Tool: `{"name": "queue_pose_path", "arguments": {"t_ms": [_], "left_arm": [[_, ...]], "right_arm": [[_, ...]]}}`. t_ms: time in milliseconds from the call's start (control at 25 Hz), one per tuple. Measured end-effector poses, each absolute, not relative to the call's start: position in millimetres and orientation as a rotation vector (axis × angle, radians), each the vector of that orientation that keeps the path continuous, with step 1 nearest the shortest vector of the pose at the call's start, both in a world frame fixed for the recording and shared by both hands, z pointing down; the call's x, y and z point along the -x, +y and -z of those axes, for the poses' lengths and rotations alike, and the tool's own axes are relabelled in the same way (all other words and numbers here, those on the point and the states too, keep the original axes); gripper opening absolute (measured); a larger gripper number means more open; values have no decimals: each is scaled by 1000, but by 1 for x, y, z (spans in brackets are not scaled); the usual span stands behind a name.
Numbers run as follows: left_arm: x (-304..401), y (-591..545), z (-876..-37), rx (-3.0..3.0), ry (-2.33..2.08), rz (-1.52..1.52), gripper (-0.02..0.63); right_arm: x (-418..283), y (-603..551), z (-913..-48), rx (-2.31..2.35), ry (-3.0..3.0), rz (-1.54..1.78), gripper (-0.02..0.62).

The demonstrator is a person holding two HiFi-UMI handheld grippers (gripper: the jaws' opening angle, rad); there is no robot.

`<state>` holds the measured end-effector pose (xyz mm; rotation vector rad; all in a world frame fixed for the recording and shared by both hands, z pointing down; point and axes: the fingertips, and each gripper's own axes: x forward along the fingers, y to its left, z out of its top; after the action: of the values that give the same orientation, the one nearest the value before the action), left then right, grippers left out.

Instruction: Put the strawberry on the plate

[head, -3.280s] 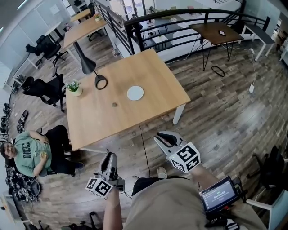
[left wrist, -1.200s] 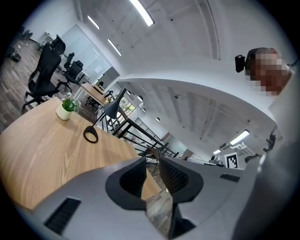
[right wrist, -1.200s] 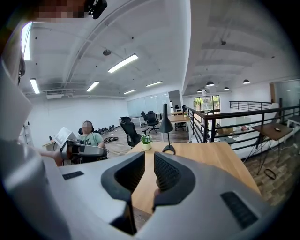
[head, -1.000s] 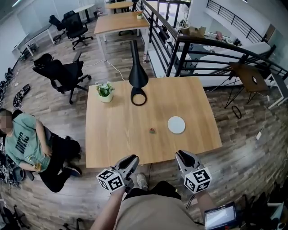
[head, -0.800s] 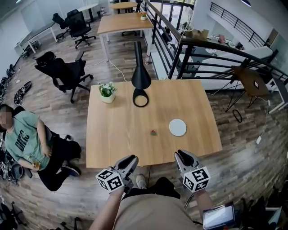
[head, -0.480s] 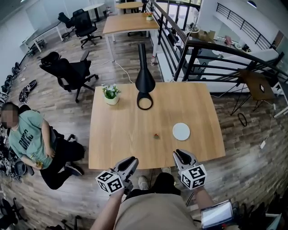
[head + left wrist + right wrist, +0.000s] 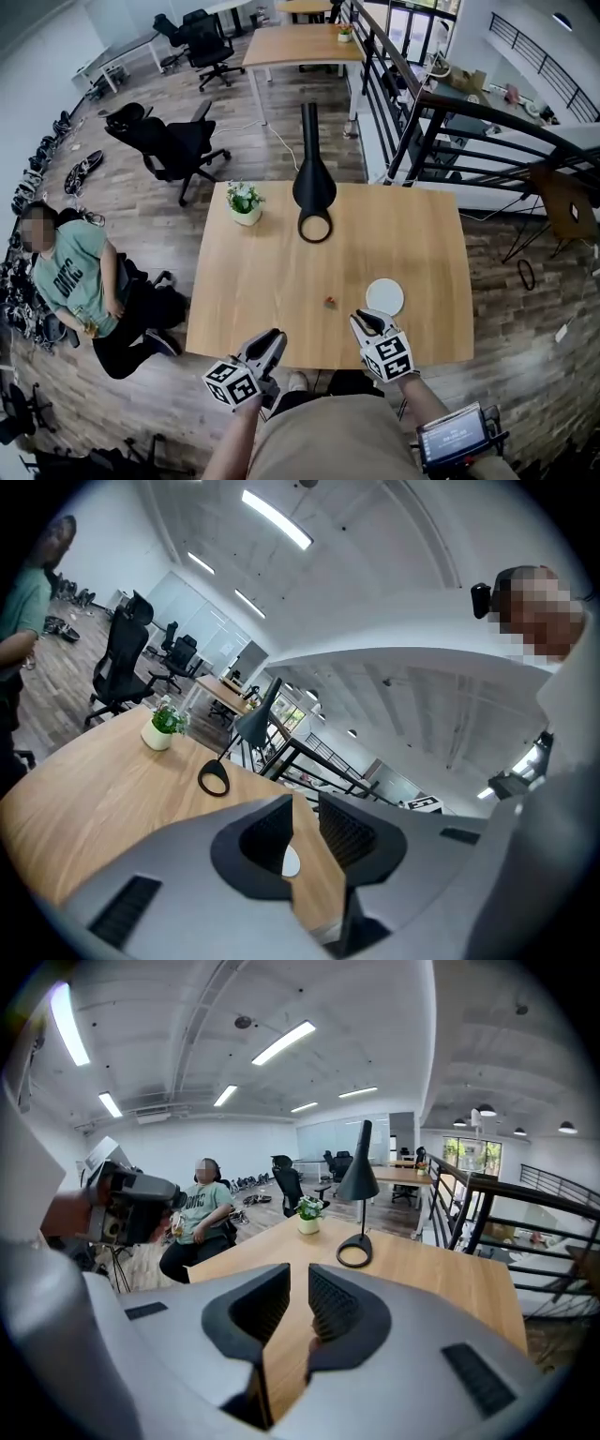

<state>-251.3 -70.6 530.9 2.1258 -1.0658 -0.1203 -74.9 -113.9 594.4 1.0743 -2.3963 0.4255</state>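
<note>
The right gripper (image 7: 363, 319), jaws narrowed to a slit with nothing in them, hangs over the near edge of the table (image 7: 253, 291). The left gripper (image 7: 273, 335) is likewise narrow and empty. Just past the right one, the strawberry (image 7: 330, 302) lies on bare wood, near the plate (image 7: 384, 297) but not touching it.

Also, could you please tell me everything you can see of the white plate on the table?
The plate is small, round, plain white and smooth, possibly ceramic. It lies flat and empty on the wooden table, toward the table's near right part. The strawberry sits apart on its left, not touching it. In the head view the right gripper is close to the plate's near edge; whether they touch cannot be told.
</note>
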Motion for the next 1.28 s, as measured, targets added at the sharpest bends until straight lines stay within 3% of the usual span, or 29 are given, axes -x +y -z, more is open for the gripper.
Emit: {"name": "queue_pose_path", "arguments": {"t_ms": [480, 680, 1280], "left_arm": [[220, -86, -556, -2036, -1253, -3, 91], [215, -86, -567, -1978, -1323, -26, 92], [203, -95, -585, -1898, -1419, -82, 91]], "right_arm": [[81, -155, -699, -622, -2317, -363, 64], [84, -165, -737, -501, -2275, -352, 100], [107, -186, -836, -275, -2166, -276, 101]]}}
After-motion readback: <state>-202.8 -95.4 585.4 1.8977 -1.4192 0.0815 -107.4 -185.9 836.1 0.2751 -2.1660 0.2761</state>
